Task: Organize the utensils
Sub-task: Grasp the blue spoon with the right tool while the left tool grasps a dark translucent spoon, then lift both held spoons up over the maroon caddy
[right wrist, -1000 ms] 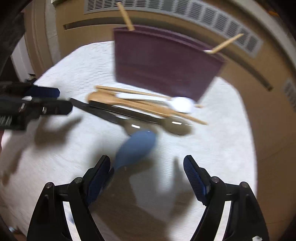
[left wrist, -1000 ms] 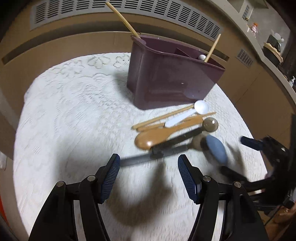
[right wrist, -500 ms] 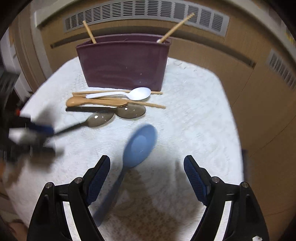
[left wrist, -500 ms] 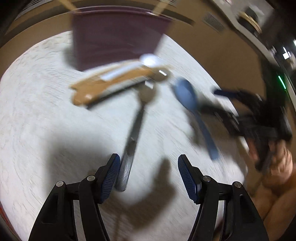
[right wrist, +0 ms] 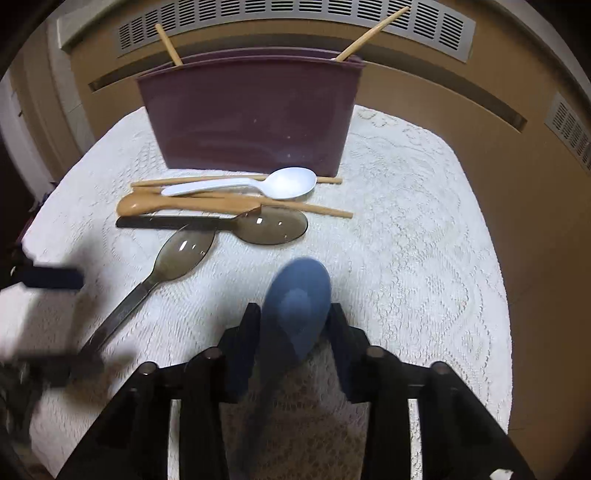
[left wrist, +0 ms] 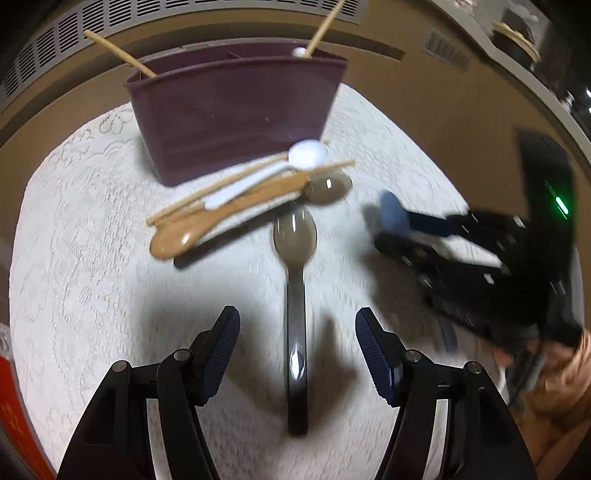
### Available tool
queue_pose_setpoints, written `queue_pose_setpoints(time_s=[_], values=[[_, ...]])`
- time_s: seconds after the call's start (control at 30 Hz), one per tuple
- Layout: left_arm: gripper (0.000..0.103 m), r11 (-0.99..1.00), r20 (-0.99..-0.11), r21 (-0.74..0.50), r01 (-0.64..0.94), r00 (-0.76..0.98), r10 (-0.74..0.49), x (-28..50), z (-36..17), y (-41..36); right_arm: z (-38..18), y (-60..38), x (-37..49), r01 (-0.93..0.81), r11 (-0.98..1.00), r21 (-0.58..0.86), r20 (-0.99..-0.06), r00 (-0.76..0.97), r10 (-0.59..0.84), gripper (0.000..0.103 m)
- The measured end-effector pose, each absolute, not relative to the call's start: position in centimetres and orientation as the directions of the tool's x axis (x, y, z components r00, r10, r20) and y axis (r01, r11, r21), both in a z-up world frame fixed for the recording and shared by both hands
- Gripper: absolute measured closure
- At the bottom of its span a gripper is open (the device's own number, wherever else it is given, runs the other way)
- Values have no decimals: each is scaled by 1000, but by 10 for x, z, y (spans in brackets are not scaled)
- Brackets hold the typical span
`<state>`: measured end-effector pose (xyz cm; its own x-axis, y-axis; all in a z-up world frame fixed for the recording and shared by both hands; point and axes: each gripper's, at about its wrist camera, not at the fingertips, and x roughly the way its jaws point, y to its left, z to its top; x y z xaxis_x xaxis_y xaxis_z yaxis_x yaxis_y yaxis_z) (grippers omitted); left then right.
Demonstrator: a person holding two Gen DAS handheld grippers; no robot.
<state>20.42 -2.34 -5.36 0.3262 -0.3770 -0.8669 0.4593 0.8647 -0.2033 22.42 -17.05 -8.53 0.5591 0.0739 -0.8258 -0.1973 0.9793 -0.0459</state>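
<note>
My right gripper (right wrist: pixel 295 308) is closing, and the bowl of the blue spoon (right wrist: pixel 299 295) fills the gap between its pads; they seem to touch its sides. The left wrist view shows that spoon (left wrist: pixel 395 218) sticking out past the blurred right gripper (left wrist: pixel 406 236). My left gripper (left wrist: pixel 297 325) hangs open over the handle of a smoky grey spoon (left wrist: pixel 295 236), without touching it. A second grey spoon (right wrist: pixel 273 229), a wooden spoon (right wrist: pixel 184 203), a white spoon (right wrist: pixel 288 182) and chopsticks (right wrist: pixel 325 210) lie before the purple caddy (right wrist: pixel 251 118).
Two chopsticks (right wrist: pixel 168 44) and a white utensil tip stand in the caddy. A lace cloth (right wrist: pixel 424 258) covers the small table, which ends at a tan wall with vents (right wrist: pixel 295 14). A red object (left wrist: pixel 14 424) sits at the left edge. A hand (left wrist: pixel 554 369) holds the right gripper.
The right jaws have narrowed around the blue spoon's bowl. The left gripper has swung over, so the grey spoon's handle now lies between its open fingers, pointing away from the pile.
</note>
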Motion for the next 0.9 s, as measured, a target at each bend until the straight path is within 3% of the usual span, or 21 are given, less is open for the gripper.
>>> queue_pose_setpoints(time_s=[0.1,0.2,0.3,0.43,0.67,0.9], values=[[39,873,-871,-172,456,344,-351,217,-56,-39,-77,-183,217,-177,983,-53,-807,587,62,70],[53,873,-887,-144,465,331,-322,230,-60,-54,-71,-199,212,-153,987,-37,-801,595,62,70],[56,871,-905,-110,479,314,-287,241,-64,-67,-68,-210,207,-141,990,-32,-797,602,60,70],[71,876,-922,-106,471,283,-264,254,-72,-75,-66,-217,200,-146,989,-12,-793,604,80,70],[71,892,-890,-70,446,376,-258,237,-67,-71,-60,-216,195,-167,986,9,-783,612,111,70],[71,911,-801,-144,388,494,-337,187,-34,-35,-46,-204,181,-207,978,-1,-764,632,132,70]])
